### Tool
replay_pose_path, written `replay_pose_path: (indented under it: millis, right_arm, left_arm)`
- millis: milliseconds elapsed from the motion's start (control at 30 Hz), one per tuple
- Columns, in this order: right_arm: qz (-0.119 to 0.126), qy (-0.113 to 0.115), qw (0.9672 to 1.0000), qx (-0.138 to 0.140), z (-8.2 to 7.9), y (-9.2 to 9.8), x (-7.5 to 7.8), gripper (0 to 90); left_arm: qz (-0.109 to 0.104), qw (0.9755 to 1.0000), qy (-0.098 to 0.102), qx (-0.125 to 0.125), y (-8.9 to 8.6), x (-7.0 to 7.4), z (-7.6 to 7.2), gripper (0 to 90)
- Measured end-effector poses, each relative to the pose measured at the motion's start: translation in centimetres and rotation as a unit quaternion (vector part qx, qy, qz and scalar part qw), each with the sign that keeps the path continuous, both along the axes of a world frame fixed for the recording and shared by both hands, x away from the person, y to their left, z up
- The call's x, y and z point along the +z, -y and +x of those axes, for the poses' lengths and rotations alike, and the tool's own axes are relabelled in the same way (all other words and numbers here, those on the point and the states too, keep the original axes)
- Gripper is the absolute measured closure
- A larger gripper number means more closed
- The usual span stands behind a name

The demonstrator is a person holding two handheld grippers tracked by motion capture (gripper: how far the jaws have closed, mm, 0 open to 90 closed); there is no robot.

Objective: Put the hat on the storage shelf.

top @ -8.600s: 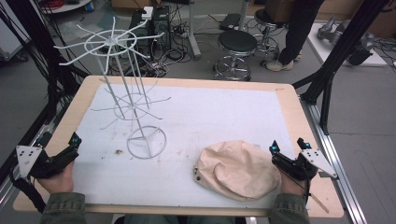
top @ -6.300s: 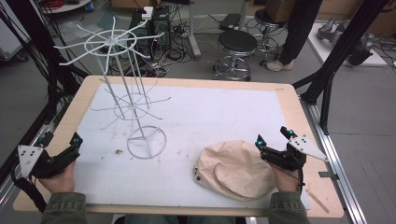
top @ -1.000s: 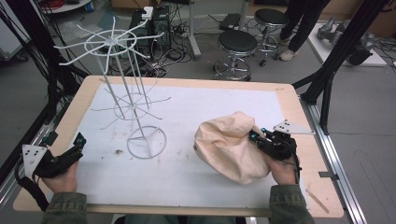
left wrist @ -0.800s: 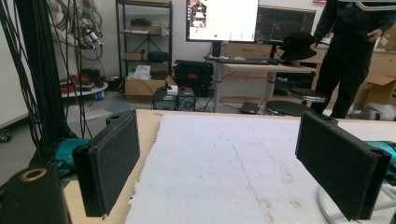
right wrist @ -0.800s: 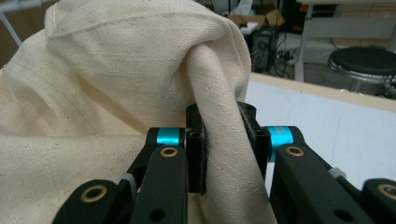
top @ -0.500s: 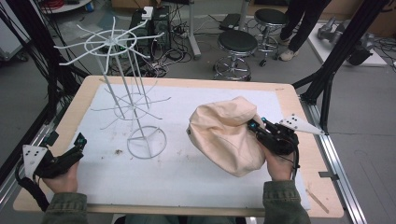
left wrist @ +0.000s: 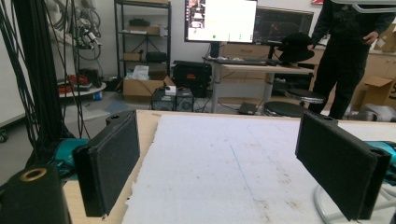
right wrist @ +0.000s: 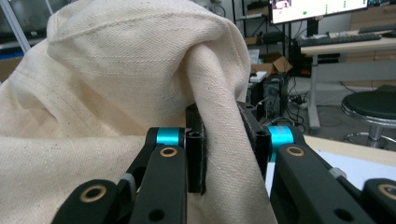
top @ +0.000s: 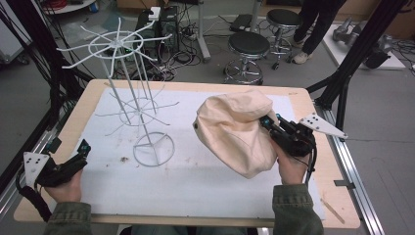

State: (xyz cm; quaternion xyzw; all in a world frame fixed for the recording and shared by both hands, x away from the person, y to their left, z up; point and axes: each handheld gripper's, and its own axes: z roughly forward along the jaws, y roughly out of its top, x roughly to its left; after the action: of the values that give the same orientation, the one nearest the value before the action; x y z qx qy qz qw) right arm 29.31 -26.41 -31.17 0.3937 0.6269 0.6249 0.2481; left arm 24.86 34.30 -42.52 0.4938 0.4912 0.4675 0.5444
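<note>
A cream cloth hat (top: 235, 129) hangs lifted above the right half of the table, bunched and drooping to the left of my right gripper (top: 268, 122). That gripper is shut on a fold of the hat (right wrist: 224, 135), with cloth squeezed between both jaws. A white wire rack (top: 128, 93) with radiating arms and a ring base stands on the left half of the mat. My left gripper (top: 82, 149) rests near the table's front left corner, open, its jaws wide apart with nothing between them (left wrist: 233, 172).
A white mat (top: 195, 181) covers most of the wooden table (top: 68, 122). Black frame posts (top: 352, 54) rise at the right and left edges. Stools (top: 249, 46) and a standing person (top: 318, 19) are beyond the far edge.
My right gripper closed on the hat's edge and lifted it off the mat, carrying it up and towards the table's far side. The left gripper has stayed put.
</note>
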Motion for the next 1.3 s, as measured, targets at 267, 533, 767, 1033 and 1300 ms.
replay_pose_path:
  millis: [267, 533, 767, 1033, 1300]
  right_arm:
    - [0.014, 0.019, 0.9997, 0.006, 0.2, -0.7, 1.5, 75.2]
    - [0.029, 0.041, 0.9986, 0.011, 0.4, -1.6, 3.6, 75.2]
    - [0.051, 0.055, 0.9971, 0.013, 1.0, -2.2, 5.0, 75.1]
    - [0.065, 0.065, 0.9957, 0.014, 1.3, -2.5, 5.8, 75.1]
    - [0.088, 0.073, 0.9934, 0.013, 2.0, -3.0, 6.8, 75.1]
  left_arm:
    - [-0.002, 1.0, 0.001, 0.0, 0.0, 0.0, 0.0, 14.1]
    - [0.001, 1.0, 0.001, -0.003, 0.1, 0.0, 0.0, 14.1]
    - [0.0, 1.0, 0.0, -0.005, 0.2, 0.0, 0.0, 14.1]
    - [0.002, 1.0, -0.001, -0.004, 0.1, 0.0, 0.0, 14.1]
    - [-0.001, 1.0, 0.0, -0.003, 0.1, 0.0, 0.0, 14.2]
